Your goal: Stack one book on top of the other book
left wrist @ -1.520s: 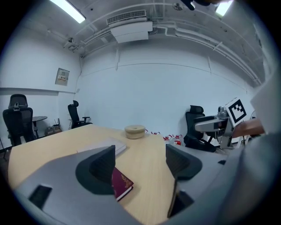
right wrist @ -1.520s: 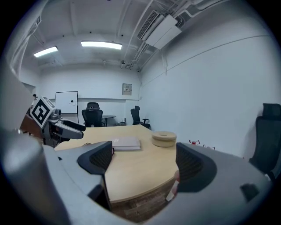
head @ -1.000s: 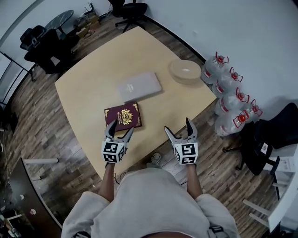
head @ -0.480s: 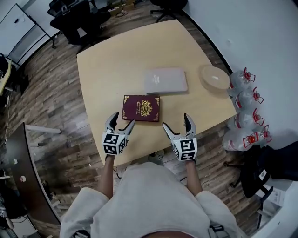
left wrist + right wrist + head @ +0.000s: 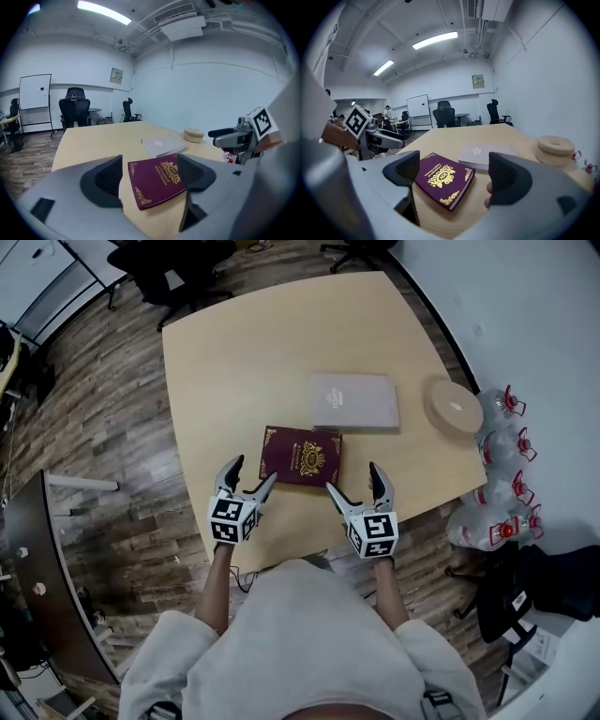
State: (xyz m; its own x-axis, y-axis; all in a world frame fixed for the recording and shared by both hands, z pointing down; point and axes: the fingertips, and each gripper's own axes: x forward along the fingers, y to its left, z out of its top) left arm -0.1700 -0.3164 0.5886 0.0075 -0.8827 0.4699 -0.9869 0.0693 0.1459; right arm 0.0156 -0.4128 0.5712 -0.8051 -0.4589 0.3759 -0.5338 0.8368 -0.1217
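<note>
Lies flat on the pale wooden surface (image 5: 234,362): maroon gold-crested hardcover book (image 5: 301,455), just beside the grey rectangular book (image 5: 354,401). Looks like the approach step (nothing gripped yet), with left tool (image 5: 253,472) and right tool (image 5: 352,478) spread wide, empty, flanking its near edge. Next calls for clamping the maroon cover's sides and lifting. Sits closer to both tools than a second ago.

A light wooden table (image 5: 234,381) fills the upper middle of the head view. On it, near the frame's centre, a maroon book (image 5: 302,455) with gold ornament lies flat, cover up. A grey book (image 5: 354,401) lies flat just above and right of it. A round beige dish (image 5: 453,407) sits by the table's right edge.
</note>
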